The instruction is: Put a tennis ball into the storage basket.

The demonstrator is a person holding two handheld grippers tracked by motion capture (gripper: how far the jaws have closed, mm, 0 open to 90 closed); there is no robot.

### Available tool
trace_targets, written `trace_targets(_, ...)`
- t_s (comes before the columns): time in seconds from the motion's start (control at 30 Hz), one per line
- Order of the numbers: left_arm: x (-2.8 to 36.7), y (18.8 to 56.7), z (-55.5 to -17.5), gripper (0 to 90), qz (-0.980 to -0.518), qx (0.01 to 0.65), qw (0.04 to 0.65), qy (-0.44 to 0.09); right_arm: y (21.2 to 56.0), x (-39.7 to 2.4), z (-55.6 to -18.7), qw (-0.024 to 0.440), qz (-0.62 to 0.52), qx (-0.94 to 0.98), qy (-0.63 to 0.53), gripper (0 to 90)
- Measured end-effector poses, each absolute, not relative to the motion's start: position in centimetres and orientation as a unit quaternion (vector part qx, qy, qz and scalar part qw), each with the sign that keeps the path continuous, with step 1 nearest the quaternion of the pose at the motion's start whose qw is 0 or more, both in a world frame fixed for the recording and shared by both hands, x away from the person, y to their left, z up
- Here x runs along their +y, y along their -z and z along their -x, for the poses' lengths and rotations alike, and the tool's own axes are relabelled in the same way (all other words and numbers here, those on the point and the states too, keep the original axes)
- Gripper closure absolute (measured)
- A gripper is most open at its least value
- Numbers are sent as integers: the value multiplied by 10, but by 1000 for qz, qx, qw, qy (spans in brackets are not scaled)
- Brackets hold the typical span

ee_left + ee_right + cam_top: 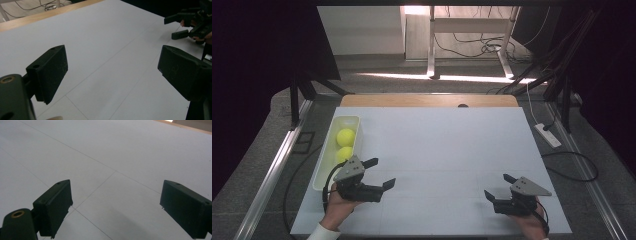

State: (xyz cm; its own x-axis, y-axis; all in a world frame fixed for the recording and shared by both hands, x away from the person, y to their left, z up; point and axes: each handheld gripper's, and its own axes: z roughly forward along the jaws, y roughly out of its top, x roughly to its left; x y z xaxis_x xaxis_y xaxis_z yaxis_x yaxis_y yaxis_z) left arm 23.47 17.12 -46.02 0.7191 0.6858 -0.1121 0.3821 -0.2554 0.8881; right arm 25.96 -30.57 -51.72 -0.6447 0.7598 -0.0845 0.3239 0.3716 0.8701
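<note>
Two yellow-green tennis balls [345,137] [343,153] lie in a pale rectangular tray [323,170] at the table's left edge. My left gripper [380,173] hovers just right of the tray, open, with nothing between its jaws [110,75]. My right gripper [498,186] stands open near the front right of the white tabletop, also holding nothing [115,202]. In the left gripper view the right gripper [178,26] appears far off at the upper right, held by a hand.
The white table surface [437,145] stretches between both grippers, with a wooden strip [427,100] along its far edge. A power strip [547,135] and cables lie on the floor to the right. Metal rails run along both sides.
</note>
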Motion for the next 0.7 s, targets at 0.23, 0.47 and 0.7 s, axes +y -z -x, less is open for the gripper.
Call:
trace_targets(0.23, 167, 474, -231, 102, -788, 336, 490, -159, 517, -307, -258, 244, -342, 791, -446, 100)
trace_targets(0.47, 170, 489, -225, 125, -792, 331, 483, -174, 517, -308, -256, 244, -343, 790, -445, 100)
trace_targets(0.7, 166, 494, -210, 131, -794, 314, 484, -192, 517, -307, -254, 241, -334, 793, -449, 100)
